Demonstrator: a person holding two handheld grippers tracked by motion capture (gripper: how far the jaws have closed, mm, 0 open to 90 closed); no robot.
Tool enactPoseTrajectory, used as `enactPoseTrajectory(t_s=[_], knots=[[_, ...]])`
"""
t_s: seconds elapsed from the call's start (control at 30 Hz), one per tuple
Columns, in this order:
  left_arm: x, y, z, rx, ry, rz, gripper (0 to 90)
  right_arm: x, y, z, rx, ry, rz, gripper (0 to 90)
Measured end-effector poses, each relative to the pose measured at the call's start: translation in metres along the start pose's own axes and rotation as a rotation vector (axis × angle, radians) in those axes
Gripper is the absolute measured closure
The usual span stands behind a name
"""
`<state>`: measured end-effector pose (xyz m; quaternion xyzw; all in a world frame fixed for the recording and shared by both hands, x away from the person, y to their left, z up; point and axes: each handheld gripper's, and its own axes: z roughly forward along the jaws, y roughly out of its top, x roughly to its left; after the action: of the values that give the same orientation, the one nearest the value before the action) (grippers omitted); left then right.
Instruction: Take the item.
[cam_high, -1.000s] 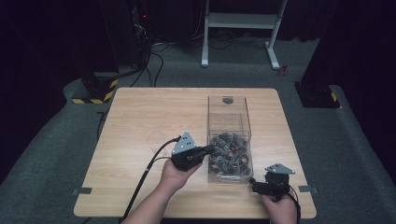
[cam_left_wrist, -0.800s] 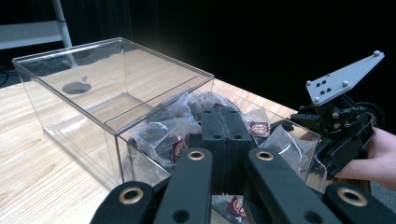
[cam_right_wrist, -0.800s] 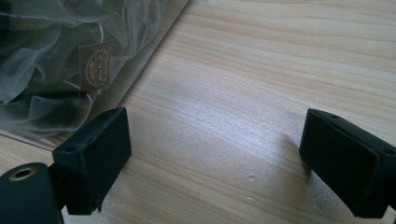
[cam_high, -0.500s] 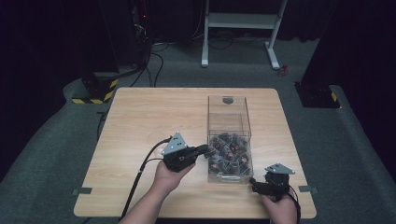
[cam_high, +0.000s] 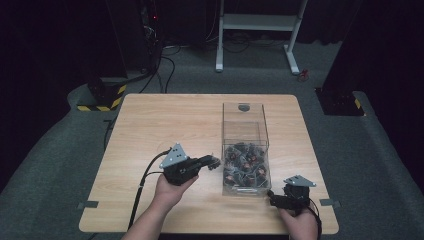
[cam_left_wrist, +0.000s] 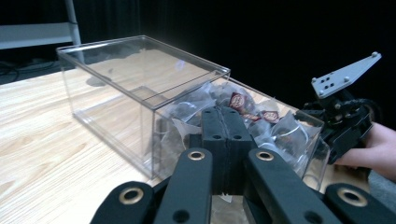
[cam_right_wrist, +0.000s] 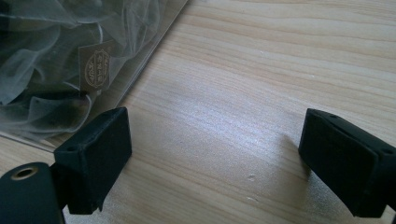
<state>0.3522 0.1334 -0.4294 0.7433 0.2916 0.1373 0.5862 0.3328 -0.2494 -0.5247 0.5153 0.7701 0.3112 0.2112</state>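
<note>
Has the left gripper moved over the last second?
Yes. In the high view the left gripper has pulled back leftward from above the clear box; its shut fingers now sit just outside the box's left wall.

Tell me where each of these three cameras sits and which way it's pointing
High view: above the person's side, looking forward and down on the light wooden table; both forearms, left gripper, right gripper.
Left gripper view: rides the left gripper, jaws together, facing the clear plastic box of wrapped sachets.
Right gripper view: looks down past parted jaws at tabletop.
All three share the box.
</note>
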Motion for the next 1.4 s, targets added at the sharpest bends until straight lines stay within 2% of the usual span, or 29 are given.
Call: enactPoseTrajectory(t_s=[0.23,0.5,0.93,1.4], knots=[[0.005,-0.006,-0.011,0.0,0.025,0.013,90.0,0.0,0.0,0.0,-0.001,-0.003,0.003,9.6],[0.011,-0.007,-0.021,-0.01,0.051,0.009,89.9,0.0,0.0,0.0,-0.002,-0.005,0.004,10.3],[0.03,-0.006,-0.041,-0.039,0.126,-0.006,90.0,0.001,0.0,0.0,-0.003,-0.006,0.005,10.7],[0.046,-0.005,-0.056,-0.066,0.184,-0.024,90.0,0.001,0.0,-0.001,-0.007,-0.009,0.005,11.5]])
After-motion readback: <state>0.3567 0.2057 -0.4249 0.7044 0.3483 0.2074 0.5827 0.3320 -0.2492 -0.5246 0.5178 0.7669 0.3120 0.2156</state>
